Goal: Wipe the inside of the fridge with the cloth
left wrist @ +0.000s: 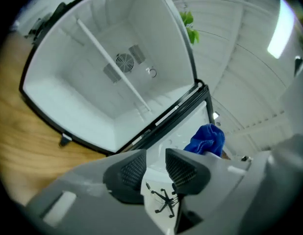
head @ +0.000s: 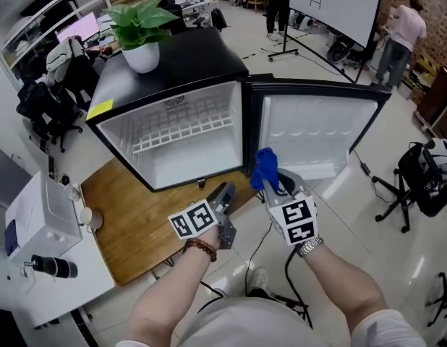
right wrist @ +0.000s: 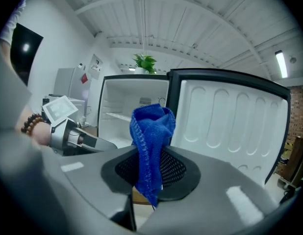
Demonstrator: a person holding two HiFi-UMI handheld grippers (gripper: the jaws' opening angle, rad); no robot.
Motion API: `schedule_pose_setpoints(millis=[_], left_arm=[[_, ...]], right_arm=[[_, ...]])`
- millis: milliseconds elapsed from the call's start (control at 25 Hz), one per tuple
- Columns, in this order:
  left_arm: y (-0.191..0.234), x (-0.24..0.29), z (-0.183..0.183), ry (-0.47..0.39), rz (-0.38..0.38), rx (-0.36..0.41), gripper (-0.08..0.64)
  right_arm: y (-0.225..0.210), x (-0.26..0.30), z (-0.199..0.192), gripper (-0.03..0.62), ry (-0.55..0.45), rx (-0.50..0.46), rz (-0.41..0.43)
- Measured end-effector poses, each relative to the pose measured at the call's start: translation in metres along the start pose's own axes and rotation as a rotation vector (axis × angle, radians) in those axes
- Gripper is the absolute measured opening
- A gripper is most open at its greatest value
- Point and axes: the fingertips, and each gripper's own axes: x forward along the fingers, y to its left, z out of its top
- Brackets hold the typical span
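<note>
Pinching soft, light, probably limp blue terry cloth point(right wrist: 152, 126) mid-bunch in right gripper point(right wrist: 150, 169), loose end drooping; holding left gripper point(left wrist: 155, 170) empty, jaws apart.

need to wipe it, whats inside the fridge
The fridge holds one white wire shelf and a round vent on its back wall, no food. The shelf partly covers that wall.

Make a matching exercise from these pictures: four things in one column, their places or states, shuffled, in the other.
1 blue terry cloth
2 leafy green plant in a white pot
3 white-lined fridge door
4 left gripper

a swung wide open
b on top of the black mini fridge
c clamped in the right gripper
d jaws apart, empty

Pairs: 1-c, 2-b, 3-a, 4-d
</note>
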Motion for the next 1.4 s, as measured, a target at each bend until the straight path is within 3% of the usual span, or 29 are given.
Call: schedule_pose_setpoints(millis=[400, 640, 920, 1400], left_arm=[[-0.036, -0.118, 0.086, -0.101, 0.051, 0.483, 0.064], [-0.056, -0.155, 0.101, -0.115, 0.071, 0.722, 0.008], [-0.063, -0.178, 0.097, -0.112, 0.099, 0.852, 0.006], [-0.071, -0.180, 0.086, -0.120, 0.154, 0.890, 0.006]], right_arm=[[0.089, -0.012, 0.049, 0.071, -0.067, 0.015, 0.057], [0.131, -0.019, 0.064, 0.071, -0.097, 0.020, 0.070], [0.161, -0.027, 0.069, 0.071, -0.106, 0.031, 0.101], [0.161, -0.037, 0.064, 0.071, -0.099, 0.025, 0.172]])
